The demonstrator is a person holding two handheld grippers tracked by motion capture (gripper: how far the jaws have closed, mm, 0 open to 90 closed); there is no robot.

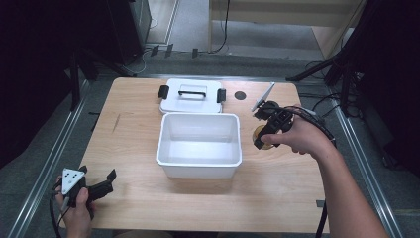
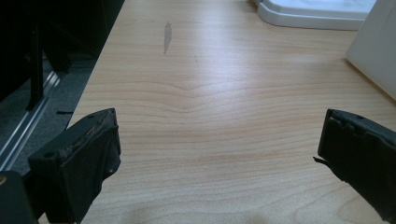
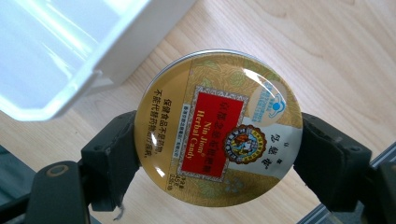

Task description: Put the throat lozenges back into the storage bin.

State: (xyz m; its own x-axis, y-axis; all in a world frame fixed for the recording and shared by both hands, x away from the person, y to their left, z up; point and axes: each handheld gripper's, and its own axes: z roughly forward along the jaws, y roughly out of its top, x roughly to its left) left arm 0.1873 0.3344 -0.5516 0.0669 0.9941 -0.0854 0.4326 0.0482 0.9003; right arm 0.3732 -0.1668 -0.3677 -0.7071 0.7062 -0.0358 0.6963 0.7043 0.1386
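The right gripper (image 3: pixel 219 154) has a round gold candy tin (image 3: pixel 218 127) squeezed between its two black jaws. The jaws press on the tin's left and right edges, and the tin's lid faces up at the camera. In the high view the candy tin (image 1: pixel 261 135) sits low over the table (image 1: pixel 129 148), just beside the right wall of the white plastic bin (image 1: pixel 163 148). The bin is open and looks empty. Its white lid (image 1: pixel 190 101) with the black handle lies flat just behind the bin.

The job looks like putting the tin into the bin. To do it well, keep the squeeze steady, because the tin is smooth and round and could slip out. Lift it higher than the bin's rim first, so it does not bump the wall. Then move it over the middle of the bin, bring it down low, and only then let go.

The left gripper (image 1: pixel 96 186) rests well apart from the bin, near the table's front left corner. Its jaws are spread wide and hold nothing.
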